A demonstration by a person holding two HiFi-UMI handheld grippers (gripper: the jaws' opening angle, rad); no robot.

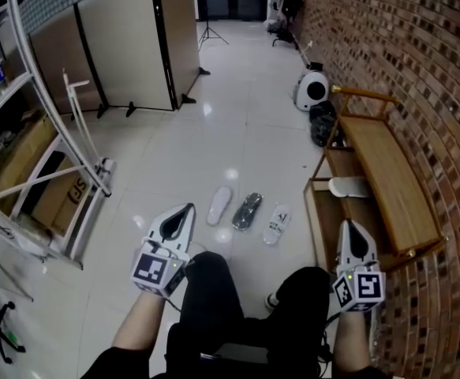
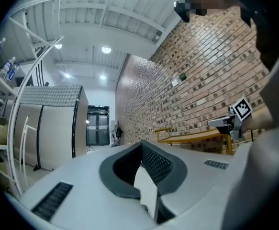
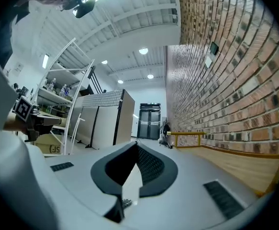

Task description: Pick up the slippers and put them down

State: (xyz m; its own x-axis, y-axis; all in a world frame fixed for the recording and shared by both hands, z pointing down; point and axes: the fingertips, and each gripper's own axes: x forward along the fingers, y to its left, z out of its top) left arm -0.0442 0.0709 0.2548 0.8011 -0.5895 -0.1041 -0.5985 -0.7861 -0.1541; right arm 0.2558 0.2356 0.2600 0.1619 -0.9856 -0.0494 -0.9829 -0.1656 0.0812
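Both grippers, left gripper (image 1: 185, 212) and right gripper (image 1: 347, 227), are closed and empty, held level. Three slippers (image 1: 247, 212) lie on the floor just left of the wooden bench (image 1: 389, 181), apparently untouched; picking up likely remains entirely ahead.

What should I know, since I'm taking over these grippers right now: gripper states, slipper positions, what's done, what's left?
Left gripper: shut, empty, held above the floor.
Right gripper: shut, empty, near the wooden bench.
Slippers: white slipper, dark slipper and patterned slipper lie side by side on the floor ahead of the knees; a pale slipper lies on the bench's lower shelf.
Done: nothing held; any earlier moves don't show.
Left: open a gripper, reach down, pick up slippers, set them down.
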